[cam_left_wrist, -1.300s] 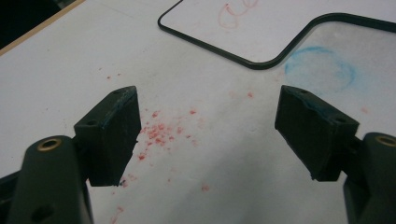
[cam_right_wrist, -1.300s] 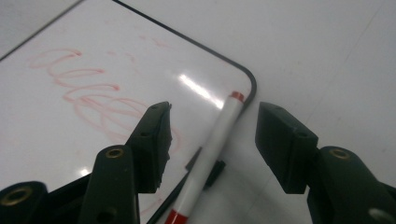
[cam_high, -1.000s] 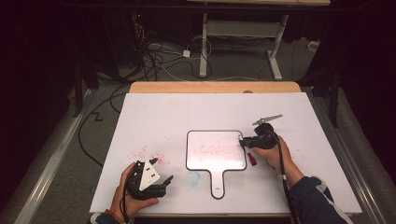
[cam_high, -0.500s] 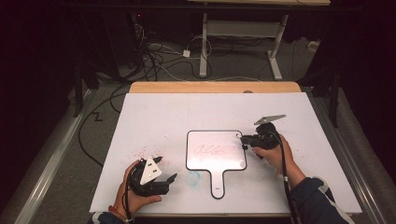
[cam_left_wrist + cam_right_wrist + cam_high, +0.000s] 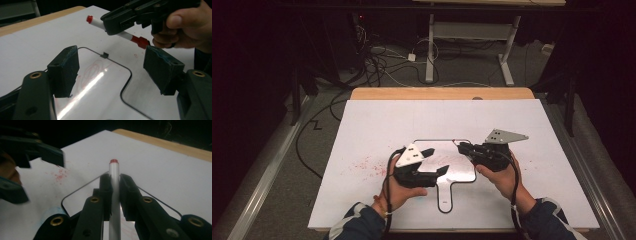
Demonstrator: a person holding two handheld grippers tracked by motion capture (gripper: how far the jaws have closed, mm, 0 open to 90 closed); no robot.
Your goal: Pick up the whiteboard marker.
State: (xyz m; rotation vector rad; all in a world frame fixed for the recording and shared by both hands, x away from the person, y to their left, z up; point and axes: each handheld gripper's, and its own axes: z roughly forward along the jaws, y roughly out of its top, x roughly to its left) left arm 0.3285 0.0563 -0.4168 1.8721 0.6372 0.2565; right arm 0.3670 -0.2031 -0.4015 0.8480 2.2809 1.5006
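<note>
A small paddle-shaped whiteboard [image 5: 458, 170] with faint red scribbles lies flat mid-table, handle toward the person. My right gripper [image 5: 461, 146] hovers over its right side, shut on a white marker with red ends [image 5: 113, 30]. In the right gripper view the marker [image 5: 114, 170] runs straight out between the closed jaws [image 5: 114, 181], above the whiteboard [image 5: 82, 196]. My left gripper [image 5: 438, 161] is held above the board's left part, open and holding nothing. Its view shows both pads [image 5: 65, 70] wide apart over the whiteboard [image 5: 100, 85], with the marker just beyond them.
A white sheet [image 5: 377, 125] covers the table, with red smudges [image 5: 364, 165] left of the board. A wooden strip [image 5: 442, 93] runs along the far edge. Cables and desk legs stand on the floor beyond.
The left gripper rose from the table's near-left area and moved right to the whiteboard, facing the marker. The right gripper kept the marker and shifted only slightly.
</note>
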